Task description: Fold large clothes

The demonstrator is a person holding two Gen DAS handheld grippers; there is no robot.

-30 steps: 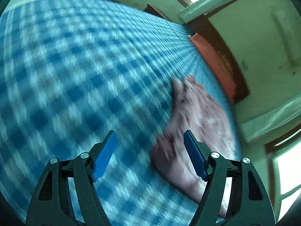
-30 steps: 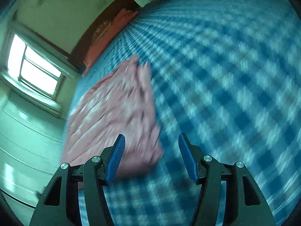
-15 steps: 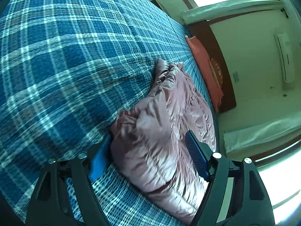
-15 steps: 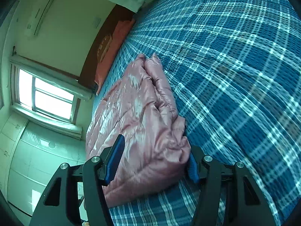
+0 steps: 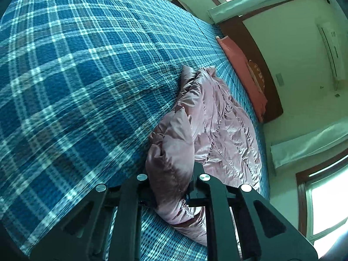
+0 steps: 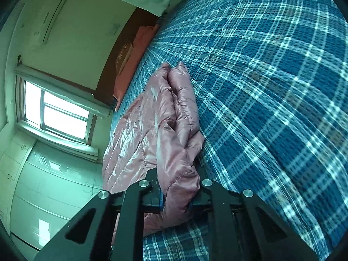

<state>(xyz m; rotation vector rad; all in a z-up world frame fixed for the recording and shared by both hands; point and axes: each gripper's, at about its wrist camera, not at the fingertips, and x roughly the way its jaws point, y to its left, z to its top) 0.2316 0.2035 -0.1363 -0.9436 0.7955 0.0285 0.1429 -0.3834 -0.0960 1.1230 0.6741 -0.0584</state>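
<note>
Jacket, pink and quilted, is spread on the plaid bed. Its near edge at 6 o'clock is gripped by both left tongs and right tongs.

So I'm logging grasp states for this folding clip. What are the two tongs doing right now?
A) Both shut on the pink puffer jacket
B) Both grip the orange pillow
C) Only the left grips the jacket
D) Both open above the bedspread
A: the left tongs and the right tongs each have a bunched edge of the pink puffer jacket pinched between closed jaws, in their own wrist views.
</note>
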